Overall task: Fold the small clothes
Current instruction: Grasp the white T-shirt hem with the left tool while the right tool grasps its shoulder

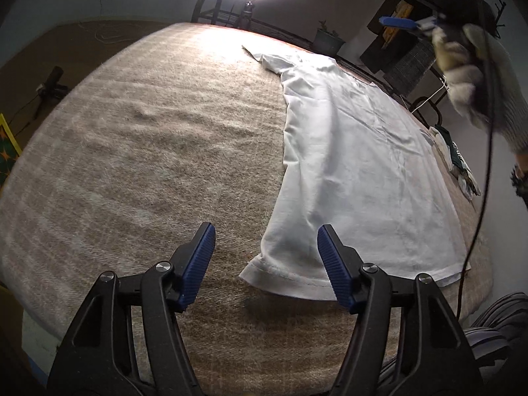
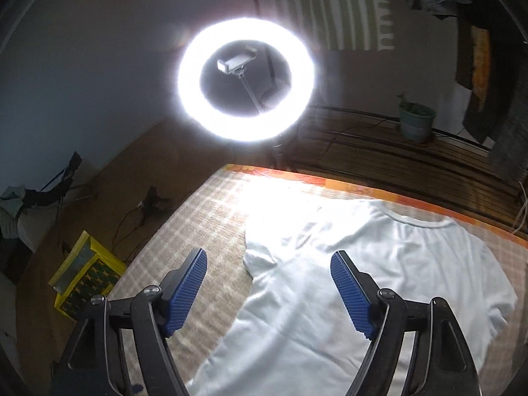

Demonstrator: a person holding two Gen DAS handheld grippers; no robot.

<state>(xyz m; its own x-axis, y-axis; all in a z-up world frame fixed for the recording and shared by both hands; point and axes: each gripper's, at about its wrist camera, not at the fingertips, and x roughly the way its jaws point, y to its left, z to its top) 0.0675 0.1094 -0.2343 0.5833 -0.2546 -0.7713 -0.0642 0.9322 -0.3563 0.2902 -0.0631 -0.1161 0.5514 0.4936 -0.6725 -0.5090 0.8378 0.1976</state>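
A white T-shirt (image 1: 356, 165) lies spread flat on the beige checked blanket (image 1: 148, 151). My left gripper (image 1: 266, 247) is open and empty, hovering over the shirt's hem corner near the front edge. My right gripper (image 2: 269, 275) is open and empty, held above the shirt (image 2: 363, 280) near its left sleeve, with the collar farther back. The right gripper's blue finger and the gloved hand holding it show at the top right of the left wrist view (image 1: 399, 21).
A bright ring light (image 2: 246, 79) on a stand rises behind the bed's far edge. A potted plant (image 2: 415, 122) sits on slatted boards at the back. Folded clothes (image 1: 458, 161) lie at the bed's right edge. A yellow bag (image 2: 82, 274) is on the floor at left.
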